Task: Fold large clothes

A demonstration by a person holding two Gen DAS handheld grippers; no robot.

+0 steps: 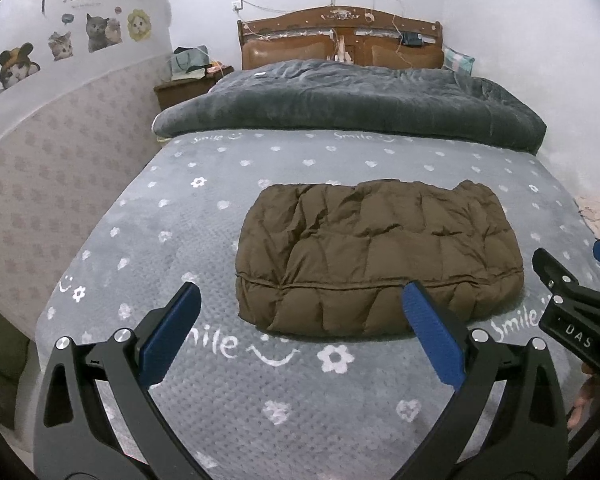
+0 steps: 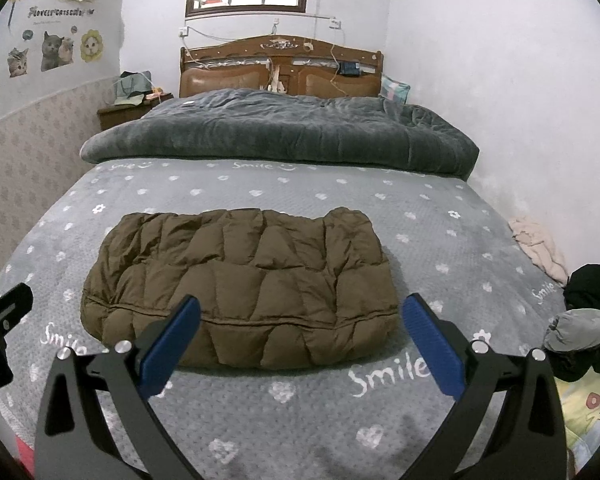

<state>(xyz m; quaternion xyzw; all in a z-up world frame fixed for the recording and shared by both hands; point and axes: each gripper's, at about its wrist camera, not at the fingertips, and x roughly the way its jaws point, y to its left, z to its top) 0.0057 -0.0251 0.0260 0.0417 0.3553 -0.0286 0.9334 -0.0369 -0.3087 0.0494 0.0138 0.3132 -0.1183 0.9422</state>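
Observation:
A brown quilted puffer jacket (image 1: 376,256) lies folded into a thick rectangle in the middle of the grey patterned bed cover (image 1: 172,240); it also shows in the right wrist view (image 2: 240,284). My left gripper (image 1: 300,312) is open and empty, held above the cover just in front of the jacket's near edge. My right gripper (image 2: 300,320) is open and empty, also just in front of the near edge. The right gripper shows at the right edge of the left wrist view (image 1: 572,280).
A dark grey duvet (image 1: 340,96) is folded back toward the wooden headboard (image 1: 340,36). A nightstand (image 1: 184,84) stands at the back left. A pile of other clothes (image 2: 580,304) lies at the bed's right edge. Walls close both sides.

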